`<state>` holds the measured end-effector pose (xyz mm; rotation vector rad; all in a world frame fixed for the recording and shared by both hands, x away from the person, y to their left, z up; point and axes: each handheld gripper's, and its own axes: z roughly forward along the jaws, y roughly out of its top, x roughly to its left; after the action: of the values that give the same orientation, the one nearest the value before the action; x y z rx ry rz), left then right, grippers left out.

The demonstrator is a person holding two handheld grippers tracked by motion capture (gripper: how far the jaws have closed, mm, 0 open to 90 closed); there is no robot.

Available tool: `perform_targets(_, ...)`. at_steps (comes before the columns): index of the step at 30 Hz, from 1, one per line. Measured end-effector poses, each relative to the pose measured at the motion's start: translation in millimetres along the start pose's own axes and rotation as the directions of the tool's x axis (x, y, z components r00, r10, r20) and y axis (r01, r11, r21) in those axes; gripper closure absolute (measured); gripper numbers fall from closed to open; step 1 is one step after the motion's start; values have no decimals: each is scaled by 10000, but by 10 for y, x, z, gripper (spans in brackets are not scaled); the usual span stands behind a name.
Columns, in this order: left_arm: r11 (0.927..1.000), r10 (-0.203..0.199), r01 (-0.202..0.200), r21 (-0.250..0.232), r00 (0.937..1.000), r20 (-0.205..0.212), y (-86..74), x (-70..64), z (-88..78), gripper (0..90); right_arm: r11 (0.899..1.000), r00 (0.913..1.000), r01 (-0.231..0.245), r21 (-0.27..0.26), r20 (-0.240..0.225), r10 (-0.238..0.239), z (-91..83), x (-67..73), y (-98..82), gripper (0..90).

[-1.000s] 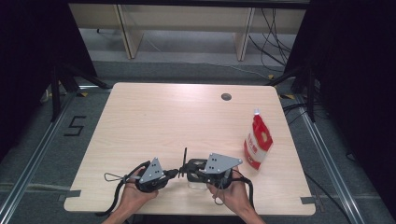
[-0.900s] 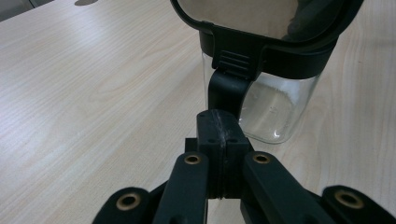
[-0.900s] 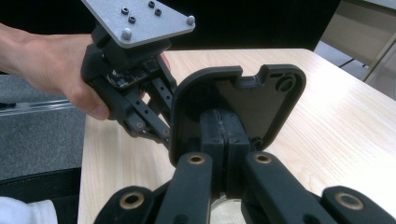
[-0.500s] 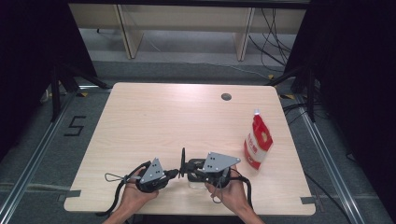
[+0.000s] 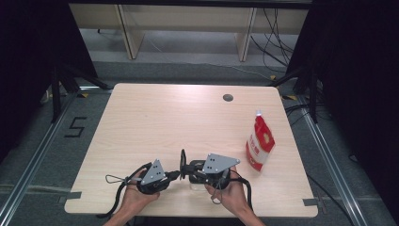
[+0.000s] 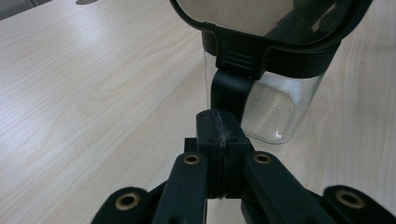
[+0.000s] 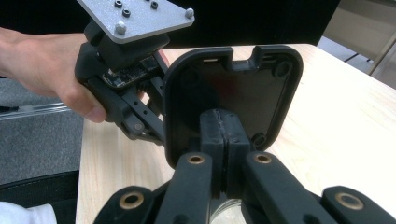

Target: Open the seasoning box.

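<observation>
A small clear container (image 6: 271, 109) with a black rim stands near the table's front edge, between my two grippers. Its black lid (image 7: 233, 93) is flipped up and stands on edge (image 5: 182, 159). My left gripper (image 6: 219, 123) is shut, its tips right against the black hinge piece below the rim; I see nothing between the jaws. My right gripper (image 7: 219, 123) is shut too, its tips just before the lid's inner face, above the container's mouth. In the high view the left gripper (image 5: 177, 174) and right gripper (image 5: 190, 168) point at each other across the container.
A red pouch (image 5: 259, 143) with a white cap stands upright at the table's right side. A round cable hole (image 5: 228, 98) sits near the far edge. The wooden table (image 5: 164, 117) stretches bare beyond the grippers. Cables trail off the front edge.
</observation>
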<state>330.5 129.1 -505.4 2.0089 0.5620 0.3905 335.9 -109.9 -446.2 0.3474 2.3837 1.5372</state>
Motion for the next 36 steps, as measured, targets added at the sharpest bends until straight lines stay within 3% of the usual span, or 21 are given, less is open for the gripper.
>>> perform_targets(9, 9999, 110, -110, 22, 9999, 56, -3, 22, -3, 883, 9999, 9999, -147, 40, -76, 148, 35, 3, 3, 900)
perform_targets(13, 9999, -149, 149, -29, 9998, 91, -12, 14, 5, 844, 9995, 9994, -325, -52, 73, 325, 6, 1, -7, 889)
perform_targets(16, 10000, -17, 17, 9, 10000, -5, -9, 35, -15, 808, 9998, 9998, -199, -80, 86, 200, -45, -21, -2, 871)
perform_targets(17, 9997, -233, 233, -26, 9997, 53, -11, 34, -19, 795, 9997, 9996, -223, -94, 189, 225, -77, -24, -8, 859)
perform_targets(19, 9999, -140, 140, 9, 9999, 28, -9, 66, -36, 751, 9994, 9988, -318, -144, 377, 323, -154, -47, -21, 816)
perform_targets(20, 9992, -410, 410, 23, 9992, -19, -20, 60, -39, 717, 9992, 9983, -293, -255, 495, 306, -192, -64, -34, 802)
perform_targets(21, 9996, -262, 263, 35, 9996, -58, -24, 73, -51, 701, 9985, 9970, -518, -180, 565, 528, -244, -67, -55, 777)
perform_targets(24, 9989, -407, 412, 218, 9989, -213, -43, 78, -83, 638, 9976, 9920, -670, -184, 1055, 686, -401, -100, -124, 684)
perform_targets(25, 9989, -369, 376, 266, 9990, -242, -43, 90, -92, 612, 9962, 9891, -848, -198, 1194, 866, -450, -104, -154, 638)
perform_targets(26, 9973, -646, 654, 337, 9976, -265, -45, 85, -97, 588, 9957, 9861, -891, -260, 1383, 919, -496, -116, -184, 594)
perform_targets(29, 9958, -821, 834, 376, 9960, -342, -28, 95, -108, 499, 9921, 9743, -1220, -299, 1873, 1255, -636, -135, -260, 516)
perform_targets(32, 9945, -926, 946, 456, 9947, -437, -17, 86, -145, 430, 9954, 9699, -873, -387, 2248, 938, -751, -109, -292, 471)
perform_targets(33, 9913, -1232, 1250, 404, 9914, -447, -22, 74, -154, 412, 9961, 9715, -815, -350, 2202, 873, -788, -96, -301, 460)
perform_targets(35, 9912, -1167, 1195, 567, 9919, -498, -15, 75, -205, 389, 9954, 9649, -906, -321, 2444, 957, -874, -69, -333, 438)
perform_targets(36, 9889, -1389, 1415, 450, 9888, -548, -17, 58, -216, 375, 9951, 9630, -963, -234, 2508, 990, -923, -69, -357, 432)
